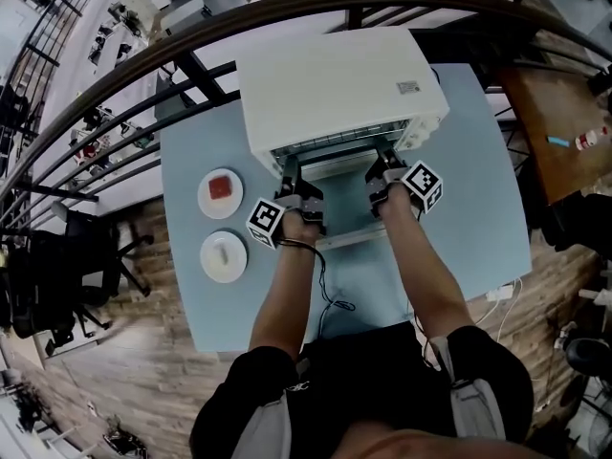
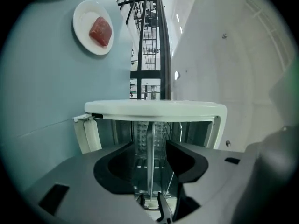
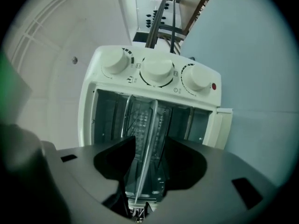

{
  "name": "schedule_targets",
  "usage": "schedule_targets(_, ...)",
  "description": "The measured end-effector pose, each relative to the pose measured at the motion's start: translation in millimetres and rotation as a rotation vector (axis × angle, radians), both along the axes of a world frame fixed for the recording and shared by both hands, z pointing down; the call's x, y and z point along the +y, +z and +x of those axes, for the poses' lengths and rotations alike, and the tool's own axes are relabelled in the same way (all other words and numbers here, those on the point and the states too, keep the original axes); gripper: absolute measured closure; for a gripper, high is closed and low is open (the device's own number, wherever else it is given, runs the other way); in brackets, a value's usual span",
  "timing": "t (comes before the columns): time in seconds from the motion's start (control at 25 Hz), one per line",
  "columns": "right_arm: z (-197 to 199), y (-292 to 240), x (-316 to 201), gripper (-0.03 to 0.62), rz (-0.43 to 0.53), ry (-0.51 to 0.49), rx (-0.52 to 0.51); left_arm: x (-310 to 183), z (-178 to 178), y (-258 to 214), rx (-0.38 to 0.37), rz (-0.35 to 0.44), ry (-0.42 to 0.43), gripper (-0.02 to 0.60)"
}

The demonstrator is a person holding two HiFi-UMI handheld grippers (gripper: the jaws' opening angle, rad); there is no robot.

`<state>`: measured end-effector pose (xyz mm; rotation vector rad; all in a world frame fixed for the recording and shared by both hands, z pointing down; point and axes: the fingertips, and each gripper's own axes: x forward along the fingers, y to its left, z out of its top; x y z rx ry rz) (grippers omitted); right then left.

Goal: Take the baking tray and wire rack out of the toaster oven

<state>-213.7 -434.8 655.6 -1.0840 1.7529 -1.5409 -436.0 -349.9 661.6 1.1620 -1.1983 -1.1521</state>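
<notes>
Both sets of tongs are parked right at the mouth of the boxy white toaster oven, which sits on the pale blue surface with its door dropped open.

The bit that matters is that the thin silver metal baking tray is inside the oven, dead ahead at 12 o'clock from each hand. Its long front lip runs 9 to 3 across the opening. Neither hand is nearer. They're spaced evenly, one toward each end of that lip.

The left tongs and the right tongs are both gaping wide, with the lip running down the middle of each gap. There's daylight on both sides, so nothing's pinched yet.

Both forearms reach straight forward, roughly parallel. The wrists are rolled in opposite directions, so one jaw sits above the lip and one below.

My read is that the next move is just a squeeze and a straight pull toward 6 o'clock. I can't cleanly pick out the wire rack from the tray here.

There's also a round white plate with a red slab of meat at about 9 o'clock, well clear.
</notes>
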Motion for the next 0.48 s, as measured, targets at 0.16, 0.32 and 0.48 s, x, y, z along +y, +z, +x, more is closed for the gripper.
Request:
schedule_targets(0.16, -1, 3, -11, 0.411, -0.017, 0.014, -0.032, -13, 4, -2, 0.009, 0.009, -0.032, 0.380)
schedule_targets(0.32, 8, 8, -26, 0.411, -0.029, 0.068, -0.083, -25, 1, 0, 0.016, 0.011, -0.080, 0.380)
schedule_targets(0.48, 21, 16, -38, 0.417, -0.047, 0.124, -0.118, -31, -9, 7, 0.034, -0.005, -0.134, 0.380)
